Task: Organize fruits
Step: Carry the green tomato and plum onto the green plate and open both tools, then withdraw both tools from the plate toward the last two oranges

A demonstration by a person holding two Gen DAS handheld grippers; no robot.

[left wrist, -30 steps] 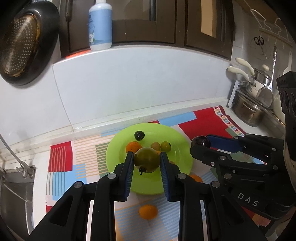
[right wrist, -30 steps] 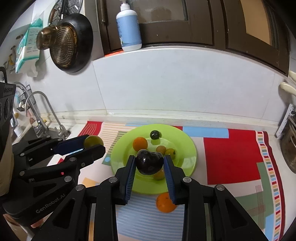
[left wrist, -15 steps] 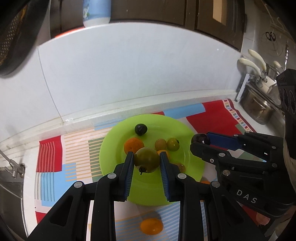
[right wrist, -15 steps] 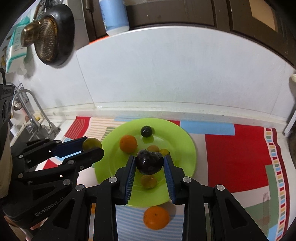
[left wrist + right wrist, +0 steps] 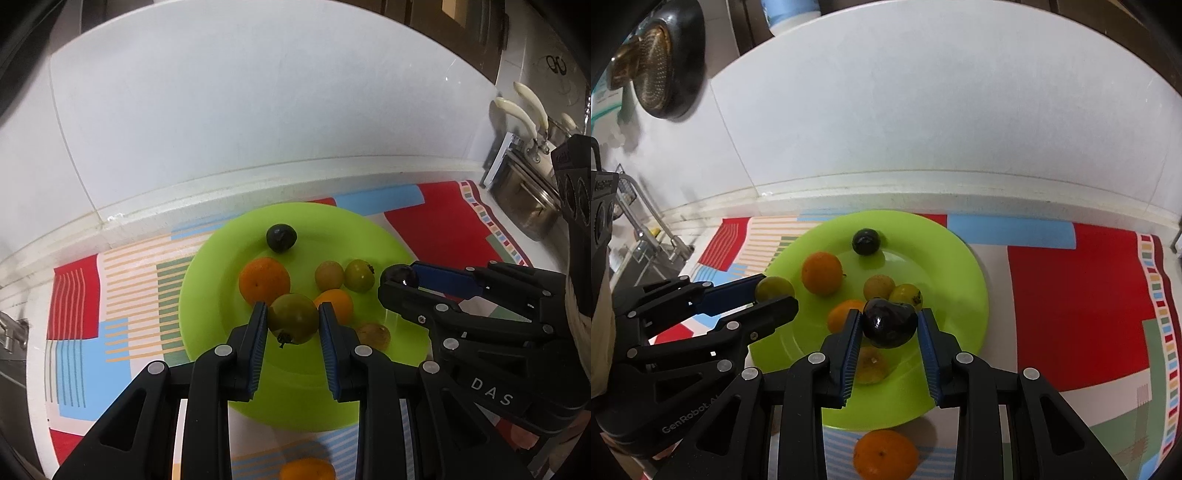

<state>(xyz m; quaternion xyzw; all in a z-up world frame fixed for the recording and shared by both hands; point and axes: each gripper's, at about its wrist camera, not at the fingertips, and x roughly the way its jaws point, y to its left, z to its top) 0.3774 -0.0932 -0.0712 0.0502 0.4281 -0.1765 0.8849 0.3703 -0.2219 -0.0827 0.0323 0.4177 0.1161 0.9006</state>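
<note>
1. Since a second ago both hands have dropped and closed in on the green plate (image 5: 207, 280). It now fills more of each view, and the blue bottle on the far ledge has slid almost out of frame.
2. The left tongs (image 5: 291, 319) pinch a green tomato-like fruit (image 5: 293, 322), stem down, above the near middle of the plate.
3. The right tongs (image 5: 889, 325) pinch a dark, glossy fruit (image 5: 889, 322), hanging over the plate's near half.
4. Already on the plate: a dark round fruit (image 5: 281, 237) at the far side, an orange (image 5: 264, 281) left of centre, two small yellow-green fruits (image 5: 343, 275) side by side, a smaller orange (image 5: 334, 303) and a brownish fruit (image 5: 373, 334) nearer.
5. One orange fruit (image 5: 885, 455) lies off the plate on the patterned mat (image 5: 1078, 295) at the near edge, not yet gathered.
6. Risk, as a judgement: the landing spots are crowded. A round fruit let go onto the others could knock them, roll over the shallow rim and onto the desk.
7. The two tongs work close together over the same plate and could bump each other while releasing.
8. Around: a white tiled wall (image 5: 923, 129) behind, a hanging strainer (image 5: 646, 70) at far left, a tap and sink at left, and pots with pale handles (image 5: 524, 110) at far right. None of these blocks the plate.
</note>
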